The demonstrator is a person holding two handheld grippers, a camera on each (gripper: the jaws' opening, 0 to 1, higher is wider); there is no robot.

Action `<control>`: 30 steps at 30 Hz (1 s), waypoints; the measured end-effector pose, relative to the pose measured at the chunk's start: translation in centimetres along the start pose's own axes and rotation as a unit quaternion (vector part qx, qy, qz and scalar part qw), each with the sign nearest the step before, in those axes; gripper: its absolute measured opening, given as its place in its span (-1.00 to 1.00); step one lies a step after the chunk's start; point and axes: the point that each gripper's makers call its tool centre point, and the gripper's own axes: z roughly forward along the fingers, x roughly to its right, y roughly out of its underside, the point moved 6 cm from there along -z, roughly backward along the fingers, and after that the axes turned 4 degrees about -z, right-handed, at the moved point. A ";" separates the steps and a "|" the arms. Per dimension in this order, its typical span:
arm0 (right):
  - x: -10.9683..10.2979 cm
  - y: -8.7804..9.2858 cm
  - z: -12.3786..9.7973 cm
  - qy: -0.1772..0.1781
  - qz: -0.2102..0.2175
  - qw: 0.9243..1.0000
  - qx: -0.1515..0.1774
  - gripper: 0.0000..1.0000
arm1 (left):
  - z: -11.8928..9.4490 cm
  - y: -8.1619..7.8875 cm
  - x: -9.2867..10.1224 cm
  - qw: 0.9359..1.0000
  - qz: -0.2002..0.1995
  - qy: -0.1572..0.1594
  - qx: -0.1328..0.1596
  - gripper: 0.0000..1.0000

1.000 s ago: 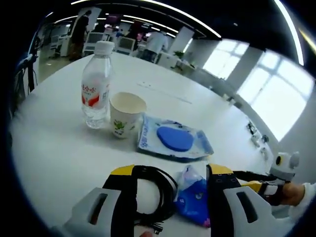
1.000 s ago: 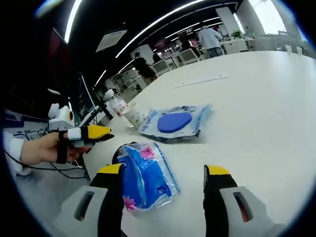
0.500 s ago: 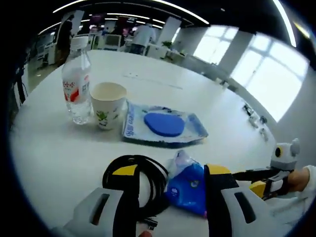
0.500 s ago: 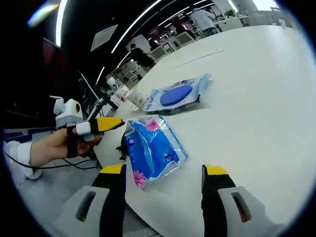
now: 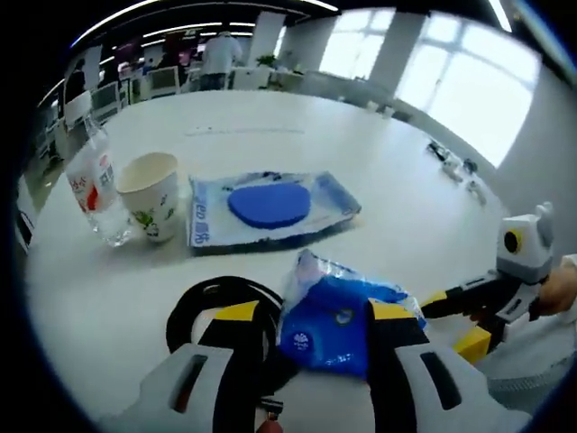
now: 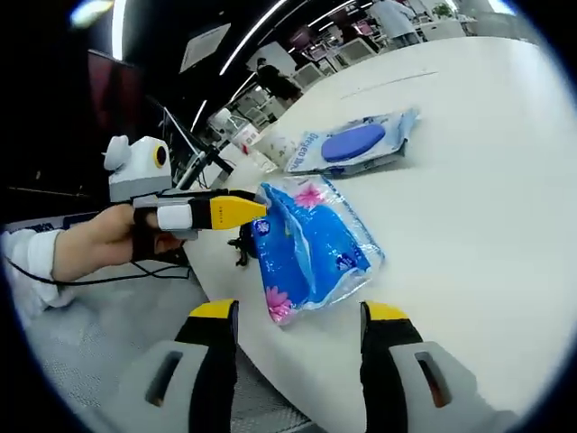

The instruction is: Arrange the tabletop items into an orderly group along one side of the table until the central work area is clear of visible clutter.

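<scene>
Sitting near the table's near edge, the blue tissue pack (image 5: 338,311) is the landmark for everything else. In the left gripper view, the left gripper (image 5: 305,338) has its jaws spread wide and holds nothing; the pack and a coiled black cable (image 5: 216,311) lie between and just beyond the jaw tips. Just beyond the pack lies a clear packet holding a blue sponge-like pad (image 5: 268,206). Farther from the pack stand a paper cup (image 5: 151,195) and, just beside it, a water bottle (image 5: 94,185), both upright. The white table (image 5: 388,194) is otherwise bare around them.

In the right gripper view, the right gripper (image 6: 297,329) is also spread wide and empty, poised short of the tissue pack (image 6: 311,248), which sits close to the table edge (image 6: 225,284). The left gripper (image 6: 212,212) comes in from the left, its yellow tip just at the pack's corner; whether it touches I cannot tell.

The items look already loosely grouped, with the pack and cable the stragglers. The risks, as I judge them: nudging the slippery pack could send it off the close edge; closing on pack and cable together could drag the coil askew; both grippers converging on the same pack could collide.
</scene>
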 end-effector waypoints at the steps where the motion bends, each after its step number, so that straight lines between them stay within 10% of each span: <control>1: -0.2 0.1 0.1 0.000 -0.008 1.000 -0.005 -0.08 | 0.0 0.1 0.0 1.000 0.000 0.000 -0.001 -0.18; 19: 3.1 -0.3 -0.7 0.059 -0.001 0.998 0.006 -0.87 | -0.3 1.1 0.4 0.999 -0.031 -0.009 -0.005 -0.99; 30: 5.1 -2.3 -4.0 0.090 -0.014 0.994 0.054 -1.00 | 0.3 -0.3 3.0 1.000 -0.018 0.017 0.010 -1.00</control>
